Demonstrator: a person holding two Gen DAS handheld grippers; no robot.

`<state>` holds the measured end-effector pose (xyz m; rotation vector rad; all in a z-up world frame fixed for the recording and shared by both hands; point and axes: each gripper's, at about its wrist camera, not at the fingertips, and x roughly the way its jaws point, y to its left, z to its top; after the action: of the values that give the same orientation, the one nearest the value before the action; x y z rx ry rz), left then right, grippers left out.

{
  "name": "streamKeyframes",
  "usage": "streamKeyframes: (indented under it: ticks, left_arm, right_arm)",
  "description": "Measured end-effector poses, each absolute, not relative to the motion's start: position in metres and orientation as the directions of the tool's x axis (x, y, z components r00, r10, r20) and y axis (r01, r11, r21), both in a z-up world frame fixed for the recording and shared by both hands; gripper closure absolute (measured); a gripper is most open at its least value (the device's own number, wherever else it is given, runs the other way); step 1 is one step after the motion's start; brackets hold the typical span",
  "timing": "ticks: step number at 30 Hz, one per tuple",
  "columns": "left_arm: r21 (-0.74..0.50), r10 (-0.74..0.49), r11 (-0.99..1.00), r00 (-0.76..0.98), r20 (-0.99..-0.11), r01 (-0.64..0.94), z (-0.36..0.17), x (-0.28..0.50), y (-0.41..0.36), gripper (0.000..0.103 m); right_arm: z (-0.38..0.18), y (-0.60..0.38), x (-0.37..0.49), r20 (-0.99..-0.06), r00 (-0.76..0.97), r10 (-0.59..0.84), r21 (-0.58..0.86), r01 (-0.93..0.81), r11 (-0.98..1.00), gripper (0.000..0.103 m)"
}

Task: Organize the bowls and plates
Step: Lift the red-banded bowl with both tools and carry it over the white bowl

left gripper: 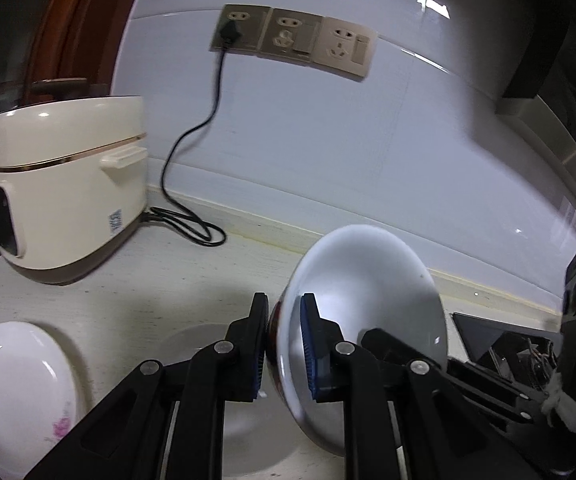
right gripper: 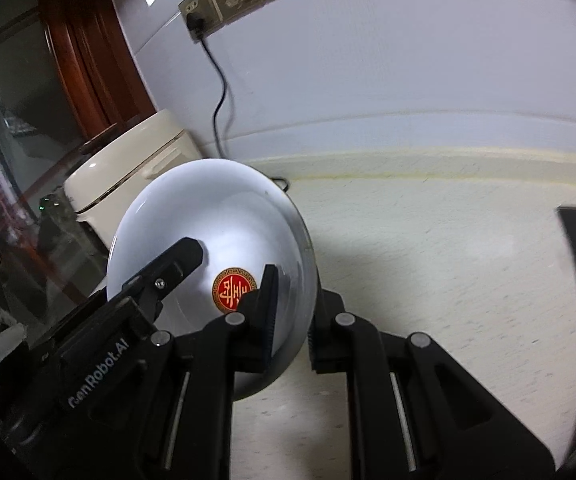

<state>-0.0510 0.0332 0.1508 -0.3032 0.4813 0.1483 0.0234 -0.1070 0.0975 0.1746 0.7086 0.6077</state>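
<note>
Home kitchen, by all signs. Pale speckled countertop (left gripper: pixel 192 280) running along a glossy white tiled wall (left gripper: pixel 327 152), with a cream backsplash strip at the joint. Cream rice cooker (left gripper: pixel 68 188) standing at the left end, black cord (left gripper: pixel 184 148) looping up to a row of gold-toned wall sockets (left gripper: pixel 293 38). Crockery out on the counter: a white floral dish (left gripper: pixel 16 392). Reddish wooden door frame (right gripper: pixel 92 56) and glass pane (right gripper: pixel 12 128) beyond the cooker. Domestic fittings throughout, nothing industrial.
</note>
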Motion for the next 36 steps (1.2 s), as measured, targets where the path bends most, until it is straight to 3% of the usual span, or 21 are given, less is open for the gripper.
streamKeyframes:
  ticks: [7,24,32,36]
  left_arm:
    - [-0.302,0.059,0.921,0.853,-0.519,-0.247,0.141,-0.057,0.066,0.085]
    - [-0.315,0.055,0.890,0.764,-0.643,-0.330,0.114,-0.045,0.093,0.075]
    - [-0.249,0.106,0.908,0.759,-0.642,-0.338,0.116,-0.043,0.084,0.075]
    - [-0.194,0.149,0.921,0.765,-0.627,-0.338,0.119,-0.044,0.076,0.076]
  right_arm:
    - [0.071,-0.078,0.031,-0.612,0.451,0.650,0.446,-0.481,0.754,0.086]
    - [0.068,-0.050,0.014,-0.672,0.463,0.578,0.300,-0.544,0.784,0.081]
    - [0.067,-0.047,0.012,-0.664,0.501,0.555,0.252,-0.549,0.797,0.080]
    - [0.066,-0.043,0.008,-0.668,0.524,0.529,0.201,-0.557,0.806,0.075]
